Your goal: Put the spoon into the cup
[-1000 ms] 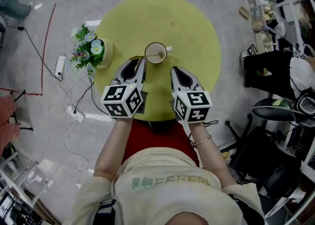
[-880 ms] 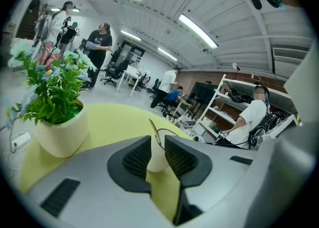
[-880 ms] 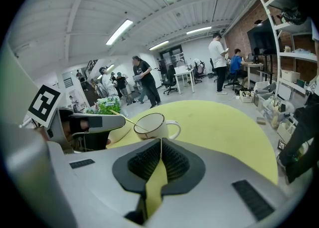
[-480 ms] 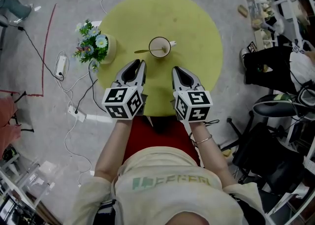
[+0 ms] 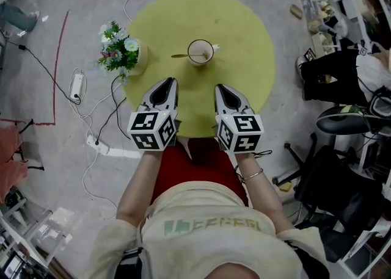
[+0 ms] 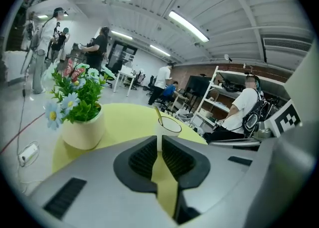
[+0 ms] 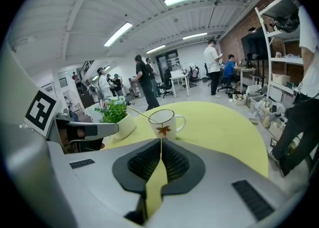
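A white cup (image 5: 200,51) with a leaf print stands on the round yellow table (image 5: 238,21). A gold spoon (image 5: 182,56) rests in it, its handle sticking out over the rim to the left. The cup (image 7: 163,122) shows just beyond the right jaws, and the cup (image 6: 168,127) sits past the left jaws too. My left gripper (image 5: 167,82) and right gripper (image 5: 222,89) hover side by side over the table's near edge, short of the cup. Both are shut with nothing between their jaws.
A cream pot of flowers (image 5: 123,54) stands at the table's left edge. Cables and a power strip (image 5: 76,84) lie on the floor at left. Black chairs and bags (image 5: 342,76) crowd the right side. Several people stand in the room behind.
Both grippers have drawn back from the cup toward the table's near edge. The spoon's handle, hidden by the left gripper a second ago, shows sticking out of the cup.
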Available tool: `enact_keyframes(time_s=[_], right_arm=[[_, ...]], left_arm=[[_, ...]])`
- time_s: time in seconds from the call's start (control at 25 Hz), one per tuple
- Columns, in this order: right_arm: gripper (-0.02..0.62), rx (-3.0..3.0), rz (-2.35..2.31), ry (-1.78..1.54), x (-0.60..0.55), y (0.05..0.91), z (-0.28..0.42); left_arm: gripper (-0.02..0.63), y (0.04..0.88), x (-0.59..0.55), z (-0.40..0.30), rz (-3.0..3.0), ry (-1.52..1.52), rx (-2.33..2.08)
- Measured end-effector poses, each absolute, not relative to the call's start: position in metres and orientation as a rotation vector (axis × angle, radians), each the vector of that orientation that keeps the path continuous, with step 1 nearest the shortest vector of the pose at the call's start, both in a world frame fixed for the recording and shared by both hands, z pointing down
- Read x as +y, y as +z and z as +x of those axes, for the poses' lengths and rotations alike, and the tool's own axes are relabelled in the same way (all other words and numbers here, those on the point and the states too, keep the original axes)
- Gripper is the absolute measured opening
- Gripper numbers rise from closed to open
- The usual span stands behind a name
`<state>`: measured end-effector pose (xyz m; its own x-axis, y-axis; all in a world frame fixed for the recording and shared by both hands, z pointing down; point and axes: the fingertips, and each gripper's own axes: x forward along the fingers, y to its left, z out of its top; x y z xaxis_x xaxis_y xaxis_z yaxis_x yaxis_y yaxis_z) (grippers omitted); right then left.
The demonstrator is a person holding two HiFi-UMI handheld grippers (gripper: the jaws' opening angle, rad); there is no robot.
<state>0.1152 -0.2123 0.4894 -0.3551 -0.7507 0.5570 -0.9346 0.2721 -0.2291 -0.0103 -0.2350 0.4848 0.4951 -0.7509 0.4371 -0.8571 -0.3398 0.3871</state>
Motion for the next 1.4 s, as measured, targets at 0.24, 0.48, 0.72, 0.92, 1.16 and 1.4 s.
enact_keyframes(time_s=[0.24, 0.48, 0.72, 0.92, 1.16, 1.4], right_arm=[[0.037, -2.208, 1.605, 0.728, -0.188, 0.477, 0.116], [0.037, -2.194, 1.687, 0.703, -0.169, 0.465, 0.121], [0.037, -2.190, 1.778, 0.665, -0.151, 0.451, 0.124], [0.037, -2.207, 1.825, 0.628, -0.137, 0.438, 0.120], [0.037, -2.259, 1.860, 0.563, -0.122, 0.413, 0.111], [0.035, -2.293, 1.911, 0.498, -0.106, 0.387, 0.110]], left_arm=[[0.038, 0.479, -0.211, -0.020, 2.204, 0.260, -1.312], [0.031, 0.468, -0.197, -0.029, 2.257, 0.264, -1.301], [0.028, 0.453, -0.183, -0.040, 2.315, 0.239, -1.302], [0.026, 0.439, -0.171, -0.049, 2.360, 0.222, -1.301], [0.026, 0.414, -0.155, -0.057, 2.405, 0.188, -1.309], [0.026, 0.386, -0.141, -0.060, 2.461, 0.175, -1.325]])
